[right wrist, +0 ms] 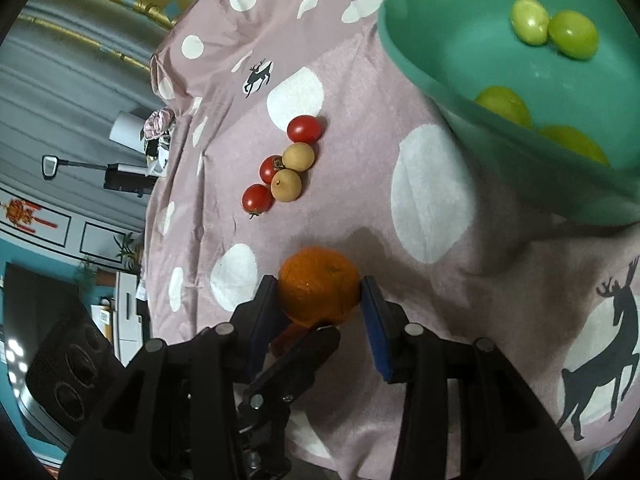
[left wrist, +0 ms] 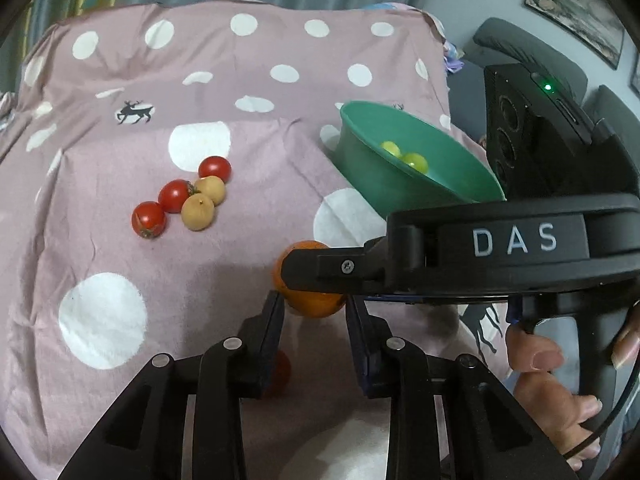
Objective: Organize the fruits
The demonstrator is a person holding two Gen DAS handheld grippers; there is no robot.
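Observation:
An orange (right wrist: 318, 290) lies on the pink dotted cloth (right wrist: 360, 208). My right gripper (right wrist: 318, 300) has a finger on each side of it, apparently closed on it. In the left wrist view the orange (left wrist: 310, 302) sits just ahead of my left gripper (left wrist: 314, 312), whose fingers are apart; the right gripper's finger crosses in front of it. A second orange fruit (left wrist: 280, 374) lies partly hidden under the left fingers. Three cherry tomatoes (left wrist: 174, 196) and two tan longans (left wrist: 198, 212) cluster to the left. A green bowl (right wrist: 452, 80) holds several green grapes (right wrist: 554, 28).
The cloth-covered table drops off at the left in the right wrist view. A grey sofa (left wrist: 520, 44) and a framed picture (left wrist: 576, 4) stand behind the bowl (left wrist: 360, 160). The person's hand (left wrist: 556, 392) holds the right gripper's handle.

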